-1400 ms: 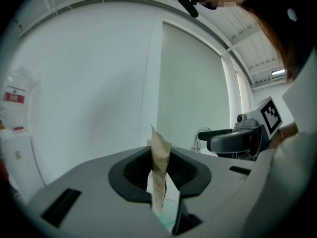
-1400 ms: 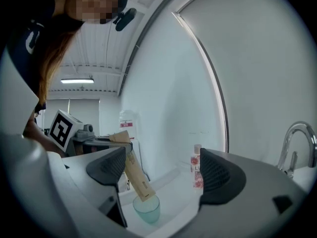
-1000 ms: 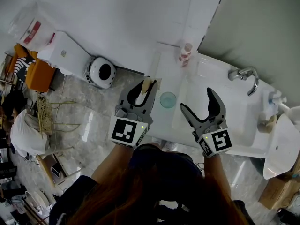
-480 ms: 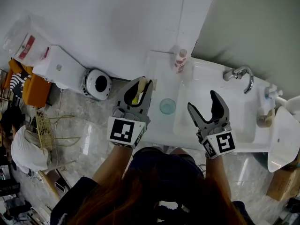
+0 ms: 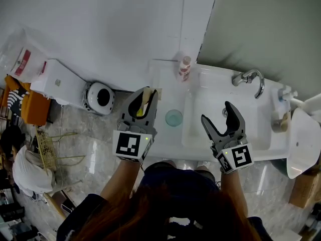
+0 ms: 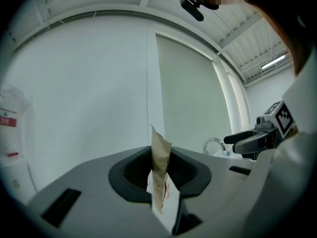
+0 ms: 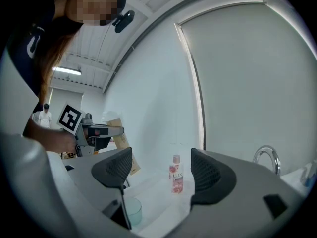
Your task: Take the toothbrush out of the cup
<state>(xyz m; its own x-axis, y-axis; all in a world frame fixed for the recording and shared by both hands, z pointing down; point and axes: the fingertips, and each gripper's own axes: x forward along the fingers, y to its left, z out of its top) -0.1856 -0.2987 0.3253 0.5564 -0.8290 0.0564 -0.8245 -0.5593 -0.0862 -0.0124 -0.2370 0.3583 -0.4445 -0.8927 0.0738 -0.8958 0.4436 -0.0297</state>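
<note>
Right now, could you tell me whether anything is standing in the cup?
No, in the head view the pale green cup looks empty, with nothing sticking out above its rim.

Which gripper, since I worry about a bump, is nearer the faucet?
Right. The right gripper, jaws apart and empty though just closing slightly, hangs over the sink in front of the faucet. The left gripper, shut on a paper packet, is beyond the cup.

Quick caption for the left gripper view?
Left gripper shut on a tan, serrated-top paper packet before a white wall.
</note>
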